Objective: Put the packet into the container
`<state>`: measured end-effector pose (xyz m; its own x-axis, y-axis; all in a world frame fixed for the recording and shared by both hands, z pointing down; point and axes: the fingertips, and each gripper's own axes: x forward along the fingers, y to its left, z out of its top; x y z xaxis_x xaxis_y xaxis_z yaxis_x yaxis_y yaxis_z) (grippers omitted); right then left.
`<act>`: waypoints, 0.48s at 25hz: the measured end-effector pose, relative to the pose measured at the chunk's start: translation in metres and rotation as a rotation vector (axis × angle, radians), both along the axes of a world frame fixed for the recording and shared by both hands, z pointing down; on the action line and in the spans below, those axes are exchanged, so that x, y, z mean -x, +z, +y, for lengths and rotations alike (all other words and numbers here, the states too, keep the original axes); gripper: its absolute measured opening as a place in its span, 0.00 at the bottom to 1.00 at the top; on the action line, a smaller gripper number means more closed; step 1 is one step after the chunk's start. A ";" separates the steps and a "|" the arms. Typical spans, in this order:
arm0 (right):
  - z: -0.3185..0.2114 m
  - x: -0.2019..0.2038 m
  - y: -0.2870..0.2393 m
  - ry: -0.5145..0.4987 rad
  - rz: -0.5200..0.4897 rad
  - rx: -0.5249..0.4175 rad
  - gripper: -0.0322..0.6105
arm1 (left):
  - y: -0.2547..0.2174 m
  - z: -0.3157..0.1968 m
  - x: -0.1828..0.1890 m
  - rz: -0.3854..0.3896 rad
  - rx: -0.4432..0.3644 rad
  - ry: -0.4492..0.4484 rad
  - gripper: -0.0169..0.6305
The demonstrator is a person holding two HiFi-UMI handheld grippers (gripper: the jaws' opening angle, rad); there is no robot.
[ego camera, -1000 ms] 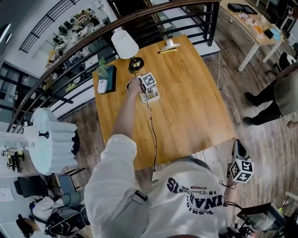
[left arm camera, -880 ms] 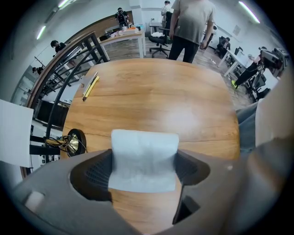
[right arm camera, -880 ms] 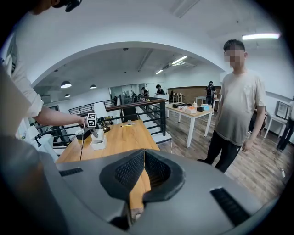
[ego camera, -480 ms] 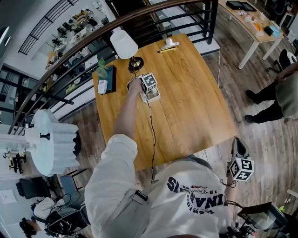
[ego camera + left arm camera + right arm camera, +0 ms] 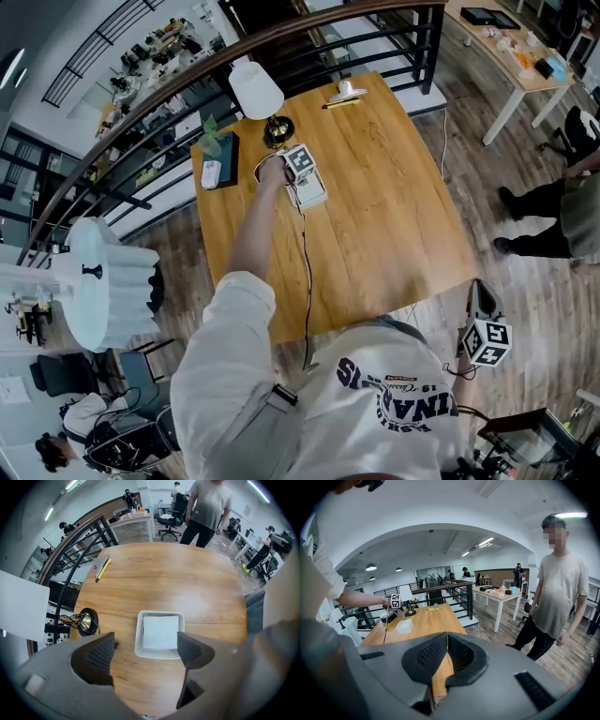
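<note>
A white square container (image 5: 159, 651) rests on the wooden table (image 5: 187, 583), and a flat white packet (image 5: 161, 631) lies inside it. My left gripper (image 5: 145, 652) hangs straight above the container's near rim, pointing down, jaws open and apart from the packet, nothing between the pads. In the head view the left gripper (image 5: 302, 178) sits over the container (image 5: 313, 193) at the far middle of the table. My right gripper (image 5: 480, 292) is held off the table's near right corner; in the right gripper view its jaws (image 5: 447, 641) are shut and empty, the container (image 5: 404, 626) far ahead.
A lamp with a white shade (image 5: 256, 89) and dark base (image 5: 84, 620) stands beyond the container. A black tray (image 5: 217, 159) with a plant sits at the far left corner. A yellow pen (image 5: 102, 569) lies near the railing (image 5: 375, 37). A person (image 5: 555, 597) stands right of the table.
Both grippers keep their places and the packet stays in the container; only the head view has shifted slightly.
</note>
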<state>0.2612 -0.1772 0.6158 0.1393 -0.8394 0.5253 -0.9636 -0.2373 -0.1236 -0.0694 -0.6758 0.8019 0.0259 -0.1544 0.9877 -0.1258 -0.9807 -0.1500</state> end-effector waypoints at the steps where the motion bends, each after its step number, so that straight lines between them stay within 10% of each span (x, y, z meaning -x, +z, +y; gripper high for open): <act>1: 0.000 0.000 -0.001 -0.003 0.000 -0.003 0.06 | -0.003 0.001 -0.002 0.007 -0.006 0.005 0.65; 7: 0.000 0.001 -0.004 -0.022 -0.001 -0.021 0.06 | -0.020 0.009 -0.003 0.031 -0.027 -0.014 0.65; 12: 0.001 0.004 -0.009 -0.050 0.001 -0.038 0.06 | -0.071 0.007 -0.014 0.217 -0.116 -0.105 0.65</act>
